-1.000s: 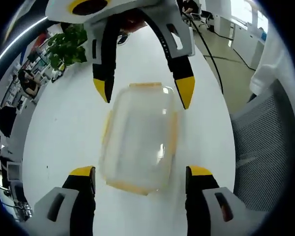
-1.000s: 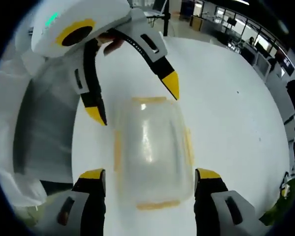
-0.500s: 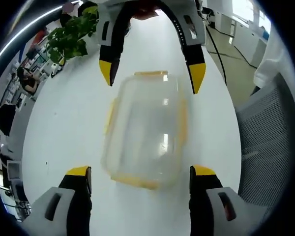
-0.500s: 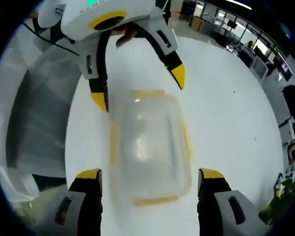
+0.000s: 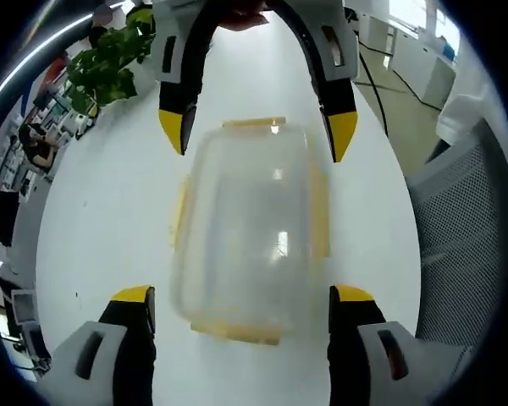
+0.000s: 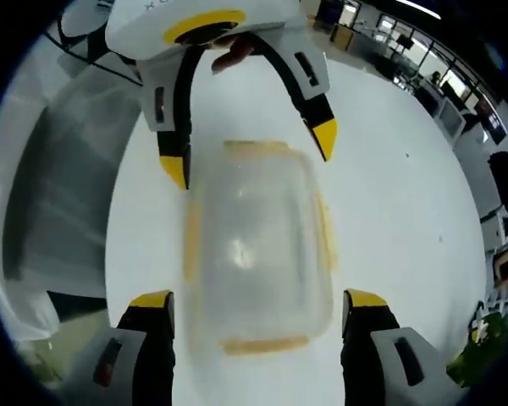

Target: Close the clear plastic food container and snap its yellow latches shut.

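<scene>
The clear plastic container [image 5: 245, 224] lies on the white table [image 5: 102, 220] with its lid on and yellow latches along all four sides. In the left gripper view my left gripper [image 5: 241, 298] is open, its jaws standing either side of the container's near end. From the opposite side my right gripper [image 5: 258, 134] comes in, open, with its yellow tips flanking the far latch [image 5: 254, 123]. The right gripper view mirrors this: the container [image 6: 254, 245] lies between the open right gripper [image 6: 258, 300] and the open left gripper [image 6: 250, 155]. Neither gripper holds anything.
A grey mesh chair [image 5: 466, 237] stands by the table edge, also seen as the chair [image 6: 59, 194]. A green plant [image 5: 102, 68] stands at the table's far left. A black cable [image 5: 368, 76] runs across the floor. Desks and people fill the background.
Both views have shifted a little and the container now lies straighter in the left gripper view. The facing gripper's tips sit slightly farther back at the container's far end. Both stay open.
</scene>
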`<action>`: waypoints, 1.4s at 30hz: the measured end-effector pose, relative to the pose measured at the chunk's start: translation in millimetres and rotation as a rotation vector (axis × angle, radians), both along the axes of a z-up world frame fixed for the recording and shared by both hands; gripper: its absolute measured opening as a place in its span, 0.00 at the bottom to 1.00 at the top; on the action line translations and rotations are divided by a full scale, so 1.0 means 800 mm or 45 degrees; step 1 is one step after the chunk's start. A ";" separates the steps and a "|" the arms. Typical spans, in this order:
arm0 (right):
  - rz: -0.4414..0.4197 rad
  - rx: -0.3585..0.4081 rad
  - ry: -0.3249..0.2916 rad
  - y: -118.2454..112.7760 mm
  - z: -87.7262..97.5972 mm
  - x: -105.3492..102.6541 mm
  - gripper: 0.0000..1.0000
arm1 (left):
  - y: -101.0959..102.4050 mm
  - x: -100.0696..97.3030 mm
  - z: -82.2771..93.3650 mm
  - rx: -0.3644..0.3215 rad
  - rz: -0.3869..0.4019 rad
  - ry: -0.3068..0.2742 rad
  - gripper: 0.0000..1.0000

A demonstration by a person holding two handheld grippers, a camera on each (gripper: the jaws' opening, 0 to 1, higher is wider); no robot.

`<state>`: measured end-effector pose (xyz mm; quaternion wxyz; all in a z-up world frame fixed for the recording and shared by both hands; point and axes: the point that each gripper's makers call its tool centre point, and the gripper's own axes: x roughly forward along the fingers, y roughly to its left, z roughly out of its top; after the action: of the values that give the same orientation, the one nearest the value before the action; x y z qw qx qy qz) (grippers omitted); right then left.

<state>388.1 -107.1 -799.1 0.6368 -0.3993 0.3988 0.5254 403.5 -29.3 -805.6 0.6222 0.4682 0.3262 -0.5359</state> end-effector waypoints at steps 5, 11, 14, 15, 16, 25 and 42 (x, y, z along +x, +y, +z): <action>0.009 -0.022 0.008 -0.004 -0.005 -0.001 0.79 | 0.001 0.001 -0.012 0.032 -0.018 0.025 0.84; 0.012 -0.032 0.017 -0.008 -0.012 -0.002 0.78 | 0.004 0.000 -0.020 0.051 -0.032 0.046 0.82; 0.011 -0.032 0.011 -0.008 -0.012 -0.001 0.75 | 0.005 0.000 -0.020 0.057 -0.044 0.045 0.82; 0.012 -0.035 0.006 -0.009 -0.012 0.000 0.74 | 0.005 0.001 -0.021 0.054 -0.044 0.052 0.82; 0.019 -0.044 0.000 -0.010 -0.012 0.002 0.73 | 0.005 0.000 -0.022 0.053 -0.043 0.058 0.82; 0.019 -0.052 0.007 -0.008 -0.014 0.001 0.73 | 0.006 -0.002 -0.022 0.065 -0.030 0.065 0.81; 0.013 -0.059 0.013 0.005 -0.014 -0.013 0.72 | 0.020 -0.015 -0.022 0.081 -0.020 0.074 0.80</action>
<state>377.7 -103.0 -810.1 0.6225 -0.4132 0.4121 0.5215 391.8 -13.3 -823.1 0.5931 0.4745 0.3572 -0.5436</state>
